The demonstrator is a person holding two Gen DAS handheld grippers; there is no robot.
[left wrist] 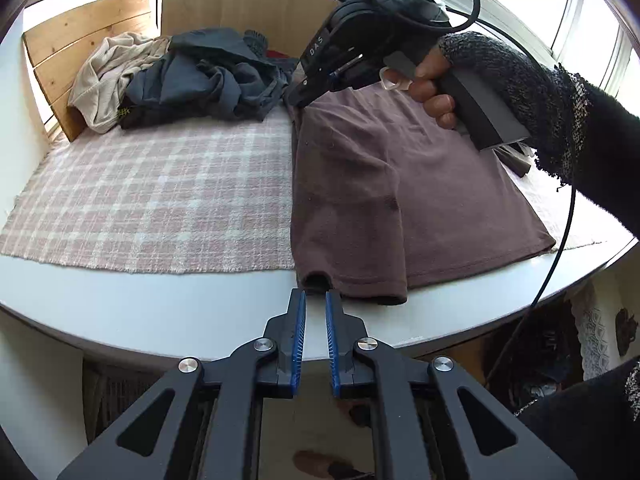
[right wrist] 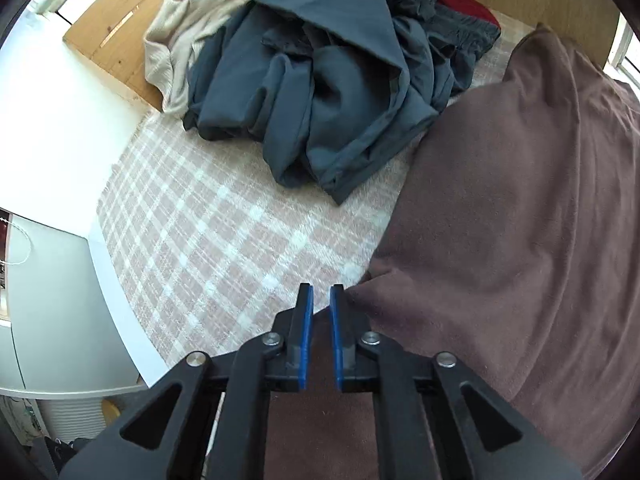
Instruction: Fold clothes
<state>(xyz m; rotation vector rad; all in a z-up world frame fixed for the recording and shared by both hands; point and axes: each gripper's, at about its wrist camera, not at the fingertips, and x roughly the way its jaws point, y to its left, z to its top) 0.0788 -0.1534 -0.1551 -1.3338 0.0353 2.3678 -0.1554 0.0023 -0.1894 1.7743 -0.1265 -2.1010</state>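
Shirt (left wrist: 400,184) lies flat, long axis running from near table edge toward far side.

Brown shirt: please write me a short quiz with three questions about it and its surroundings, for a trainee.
1. True or false: the brown shirt lies spread partly over the checked cloth.
2. Which piece of the pile rests against the wooden board? A beige garment; B red garment; C brown shirt.
3. Fill in: the ___ gripper's tips are at the shirt's hem on the white table.
Key: 1 true; 2 A; 3 left gripper.
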